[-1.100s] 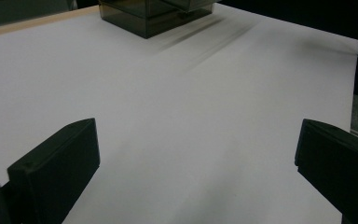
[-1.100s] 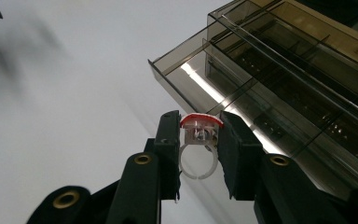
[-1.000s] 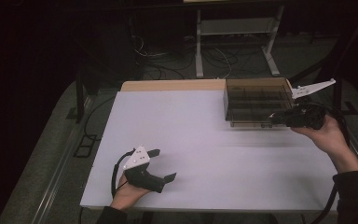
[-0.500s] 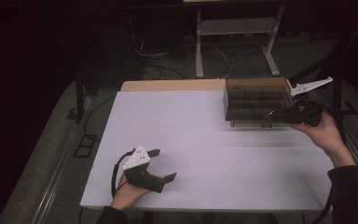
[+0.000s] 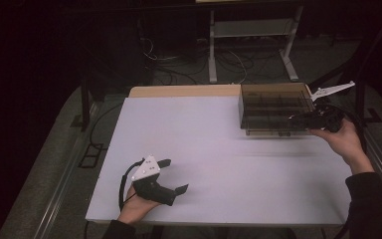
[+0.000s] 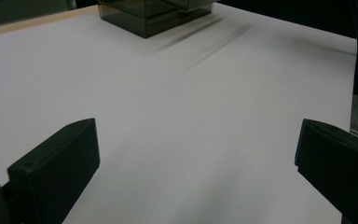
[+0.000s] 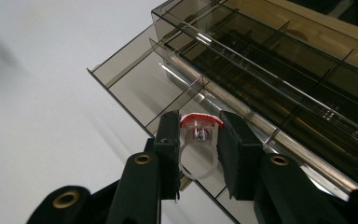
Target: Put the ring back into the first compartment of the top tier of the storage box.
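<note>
A smoky see-through drawer box (image 5: 273,107) stands at the table's far right, and one divided drawer (image 7: 135,79) is pulled out toward me. My right gripper (image 7: 198,130) is shut on a small clear ring with a red top (image 7: 196,151), held just above the open drawer's near compartments. In the high view the right gripper (image 5: 296,118) sits at the box's right front corner, a hand behind it. My left gripper (image 5: 175,175) rests on the white table (image 5: 219,149) near the front left, its jaws (image 6: 196,154) wide open with nothing between them.
The box's upper level (image 7: 279,60) is split into several compartments. A tan strip (image 5: 184,90) runs along the table's far edge. Beyond the table are a white stand (image 5: 251,30) and floor cables in the dark.
My right gripper has edged a little lower and closer over the open drawer, the ring still in it. The left gripper has not moved.
</note>
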`<state>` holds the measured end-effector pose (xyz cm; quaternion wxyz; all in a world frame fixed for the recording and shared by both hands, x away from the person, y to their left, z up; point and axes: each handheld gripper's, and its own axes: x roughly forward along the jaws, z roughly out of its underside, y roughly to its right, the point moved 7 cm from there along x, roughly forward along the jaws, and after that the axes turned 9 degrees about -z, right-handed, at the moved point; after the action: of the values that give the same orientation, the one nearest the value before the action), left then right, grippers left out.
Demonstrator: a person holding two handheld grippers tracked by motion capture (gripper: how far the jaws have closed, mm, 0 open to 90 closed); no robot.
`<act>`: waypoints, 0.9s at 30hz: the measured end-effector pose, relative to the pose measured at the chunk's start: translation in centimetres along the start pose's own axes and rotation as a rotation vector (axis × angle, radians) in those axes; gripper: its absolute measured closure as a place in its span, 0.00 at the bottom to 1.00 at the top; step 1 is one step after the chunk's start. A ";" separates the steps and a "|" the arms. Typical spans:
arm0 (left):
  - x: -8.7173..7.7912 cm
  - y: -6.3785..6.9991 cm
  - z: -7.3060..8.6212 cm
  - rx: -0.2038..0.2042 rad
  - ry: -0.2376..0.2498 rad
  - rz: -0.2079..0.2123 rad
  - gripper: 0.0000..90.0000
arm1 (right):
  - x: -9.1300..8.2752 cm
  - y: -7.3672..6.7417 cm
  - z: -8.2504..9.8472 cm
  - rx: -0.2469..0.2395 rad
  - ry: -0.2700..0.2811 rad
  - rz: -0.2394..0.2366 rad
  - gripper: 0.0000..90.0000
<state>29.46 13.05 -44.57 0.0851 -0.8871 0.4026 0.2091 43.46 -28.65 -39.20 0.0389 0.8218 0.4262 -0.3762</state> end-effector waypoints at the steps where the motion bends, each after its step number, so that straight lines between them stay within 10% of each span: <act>1: 0.0 0.0 0.0 0.001 0.000 0.000 0.00 | 0.1 0.0 0.0 0.001 0.002 0.001 0.77; 27: 0.0 0.0 0.0 -0.002 0.002 0.002 0.00 | 3.0 1.3 -0.5 0.007 0.003 0.014 0.77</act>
<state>29.45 13.09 -44.56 0.0837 -0.8871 0.4031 0.2089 45.74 -27.28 -41.10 0.0379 0.8255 0.4191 -0.3761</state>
